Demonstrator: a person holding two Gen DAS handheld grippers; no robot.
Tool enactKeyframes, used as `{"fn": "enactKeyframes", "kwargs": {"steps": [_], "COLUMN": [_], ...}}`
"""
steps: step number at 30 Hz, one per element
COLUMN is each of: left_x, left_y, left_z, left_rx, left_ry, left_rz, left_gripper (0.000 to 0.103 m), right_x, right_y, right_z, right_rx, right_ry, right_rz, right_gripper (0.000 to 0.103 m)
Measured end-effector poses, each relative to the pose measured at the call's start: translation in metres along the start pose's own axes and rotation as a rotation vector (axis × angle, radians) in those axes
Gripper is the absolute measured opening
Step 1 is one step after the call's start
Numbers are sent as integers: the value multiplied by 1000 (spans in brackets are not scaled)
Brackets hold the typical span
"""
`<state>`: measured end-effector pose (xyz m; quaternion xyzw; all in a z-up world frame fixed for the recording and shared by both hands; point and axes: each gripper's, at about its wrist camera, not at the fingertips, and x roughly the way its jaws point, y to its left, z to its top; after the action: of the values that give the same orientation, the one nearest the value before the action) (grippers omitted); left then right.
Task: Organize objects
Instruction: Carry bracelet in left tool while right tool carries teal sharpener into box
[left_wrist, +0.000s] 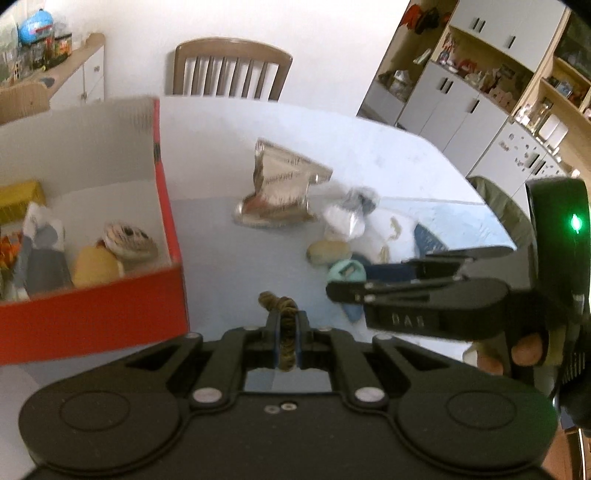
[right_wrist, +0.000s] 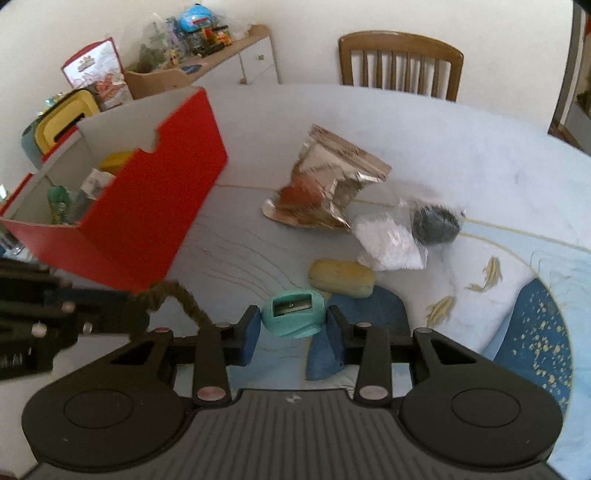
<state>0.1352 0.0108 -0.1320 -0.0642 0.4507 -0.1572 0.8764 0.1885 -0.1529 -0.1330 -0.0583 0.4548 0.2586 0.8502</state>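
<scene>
One red box (right_wrist: 147, 206), one sharpener (right_wrist: 293, 314)

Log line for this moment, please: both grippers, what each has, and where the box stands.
left gripper: shut on brown cord | right gripper: open around teal sharpener, on table | red box: left, partly filled

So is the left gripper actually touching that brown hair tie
Touching. The left wrist view shows the left gripper with its jaws closed flat on the brown hair tie, no gap on either side; the tie's loop sticks out above them.
</scene>
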Motion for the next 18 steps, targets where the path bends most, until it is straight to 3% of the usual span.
{"fn": "enactKeyframes", "kwargs": {"steps": [9, 18], "left_x": [-44, -90], "left_y": [17, 46], "left_z": [31, 57], "left_rx": [-35, -38], "left_ry": [-46, -148], "left_rz": [-13, 56], "left_gripper": [5, 5], "right_x": [-47, -73], "right_y": [33, 66], "right_z": [20, 44], "right_rx": [-90, -152], "right_ry": [-72, -152], "right_rz": [40, 76], "right_gripper": [38, 38]}}
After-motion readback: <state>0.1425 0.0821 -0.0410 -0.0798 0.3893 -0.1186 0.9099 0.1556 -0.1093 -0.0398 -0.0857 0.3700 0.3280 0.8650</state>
